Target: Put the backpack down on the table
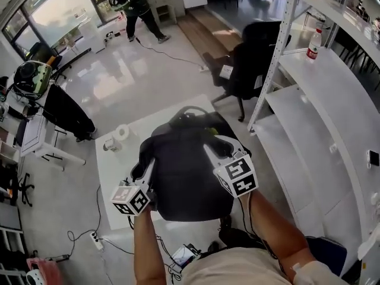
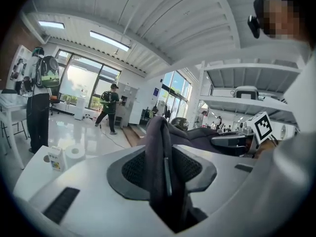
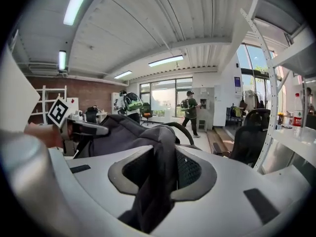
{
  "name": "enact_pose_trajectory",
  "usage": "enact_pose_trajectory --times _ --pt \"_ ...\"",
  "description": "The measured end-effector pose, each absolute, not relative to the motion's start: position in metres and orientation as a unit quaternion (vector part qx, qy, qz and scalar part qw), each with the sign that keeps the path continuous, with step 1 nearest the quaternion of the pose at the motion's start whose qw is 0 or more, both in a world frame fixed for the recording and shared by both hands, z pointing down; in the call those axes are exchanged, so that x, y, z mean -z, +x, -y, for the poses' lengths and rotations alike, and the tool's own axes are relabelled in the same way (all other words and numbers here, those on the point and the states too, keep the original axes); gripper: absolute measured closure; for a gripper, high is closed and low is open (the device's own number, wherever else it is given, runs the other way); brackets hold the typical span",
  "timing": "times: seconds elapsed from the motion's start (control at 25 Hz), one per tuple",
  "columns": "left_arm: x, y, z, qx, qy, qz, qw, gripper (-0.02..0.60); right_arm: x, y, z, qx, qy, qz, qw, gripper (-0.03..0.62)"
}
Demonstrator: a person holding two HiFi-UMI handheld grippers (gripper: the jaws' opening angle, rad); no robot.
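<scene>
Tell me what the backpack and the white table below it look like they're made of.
Backpack: dark matte woven fabric, probably nylon or polyester; it creases and bunches softly. Table: smooth white hard top, perhaps laminate or painted board; flat, even colour, no grain, though the exact material can't be told.

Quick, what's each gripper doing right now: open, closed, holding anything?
Left gripper: closed, pinching the backpack.
Right gripper: closed, pinching the backpack too.

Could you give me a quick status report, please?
Left gripper, right gripper: fingers shut on backpack fabric. Backpack over table, touchdown unclear. Paper roll, carton beside it, apart.
</scene>
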State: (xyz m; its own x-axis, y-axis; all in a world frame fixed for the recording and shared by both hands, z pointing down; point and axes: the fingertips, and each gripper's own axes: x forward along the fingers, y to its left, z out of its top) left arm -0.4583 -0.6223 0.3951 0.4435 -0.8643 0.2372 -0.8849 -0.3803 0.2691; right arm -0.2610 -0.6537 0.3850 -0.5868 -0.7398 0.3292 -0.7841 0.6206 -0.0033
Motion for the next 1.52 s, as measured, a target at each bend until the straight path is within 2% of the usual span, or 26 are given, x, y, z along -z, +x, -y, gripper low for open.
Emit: enact_pose_trajectory --times 0.36,0.52,0.88,0.92,1.08,1.24,1.52 --pt "-0.419 -0.474 0.665 -0.068 0.803 0.567 0.17 0.378 -0.407 -0.26 0.697 -0.024 0.449 0.874 0.184 0.425" --pt "-0.412 -0.482 0.666 -0.089 0.795 0.585 0.133 0.376 -0.404 -0.257 0.699 -0.015 0.455 0.871 0.183 0.421" --pt "-0.386 -0.481 0.643 -0.074 0.807 0.575 0.115 0.376 -0.389 -0.261 0.673 -0.01 0.455 0.875 0.168 0.422" --pt "-0.382 -0.48 0.638 -0.072 0.81 0.571 0.112 0.376 -0.387 -0.262 0.667 -0.008 0.454 0.876 0.166 0.43" --pt "-0.359 -0.468 0.608 -0.067 0.828 0.55 0.09 0.378 -0.371 -0.263 0.638 0.004 0.451 0.878 0.16 0.528" --pt "-0.331 -0.456 0.567 -0.06 0.847 0.526 0.057 0.414 -0.351 -0.273 0.598 0.018 0.434 0.887 0.156 0.566" --pt "-0.282 -0.439 0.478 -0.044 0.869 0.492 0.001 0.529 -0.308 -0.299 0.515 0.06 0.401 0.903 0.146 0.569"
